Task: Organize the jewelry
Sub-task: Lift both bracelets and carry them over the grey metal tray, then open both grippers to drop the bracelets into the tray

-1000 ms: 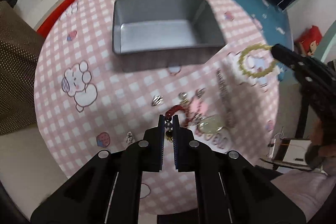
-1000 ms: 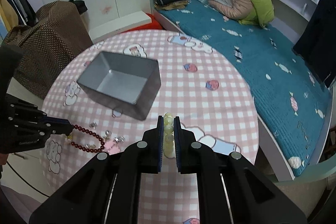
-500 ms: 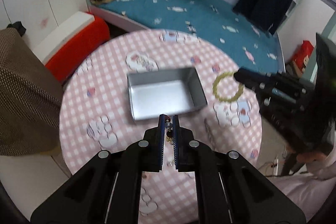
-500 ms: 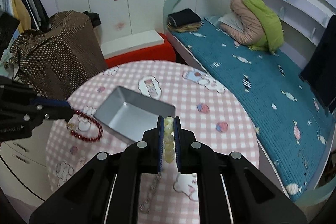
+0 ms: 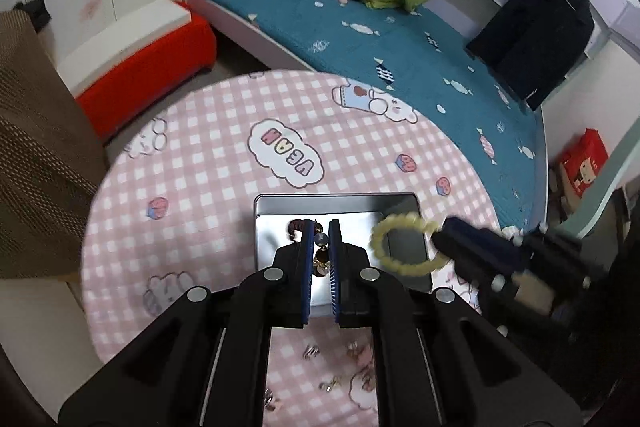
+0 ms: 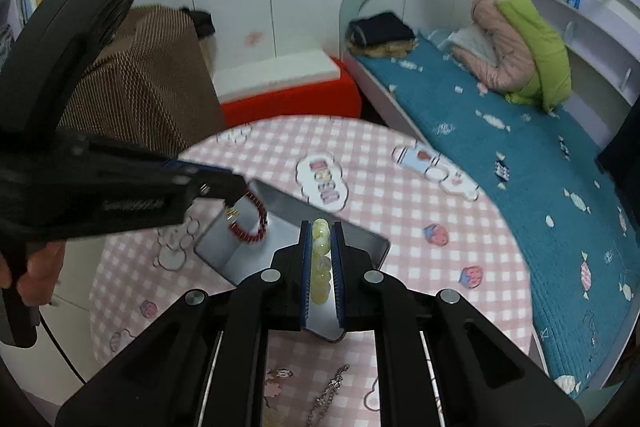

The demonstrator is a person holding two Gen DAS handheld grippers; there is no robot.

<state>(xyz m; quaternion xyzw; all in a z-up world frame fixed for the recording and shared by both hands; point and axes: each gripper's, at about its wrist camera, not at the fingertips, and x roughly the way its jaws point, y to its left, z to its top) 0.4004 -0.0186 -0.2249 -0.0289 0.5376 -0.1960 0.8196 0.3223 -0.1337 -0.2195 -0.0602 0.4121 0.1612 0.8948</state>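
My left gripper (image 5: 319,227) is shut on a dark red bead bracelet (image 6: 252,223) and holds it in the air above the grey metal tray (image 5: 280,223); only its end (image 5: 297,225) and a charm show in the left wrist view. My right gripper (image 6: 320,227) is shut on a pale yellow bead bracelet (image 5: 402,247), also held over the tray (image 6: 288,207). The two grippers sit close together, the right one (image 5: 440,233) to the right of the left one (image 6: 234,193).
The tray stands on a round table with a pink checked cloth (image 5: 208,155). Small earrings and charms (image 5: 316,351) and a thin chain (image 6: 332,391) lie on the cloth in front of the tray. A bed (image 5: 400,39) and a red bench (image 5: 148,51) stand beyond the table.
Both grippers have lifted their bracelets off the cloth and moved forward, so both bracelets now hang over the tray. The grippers have come closer together.
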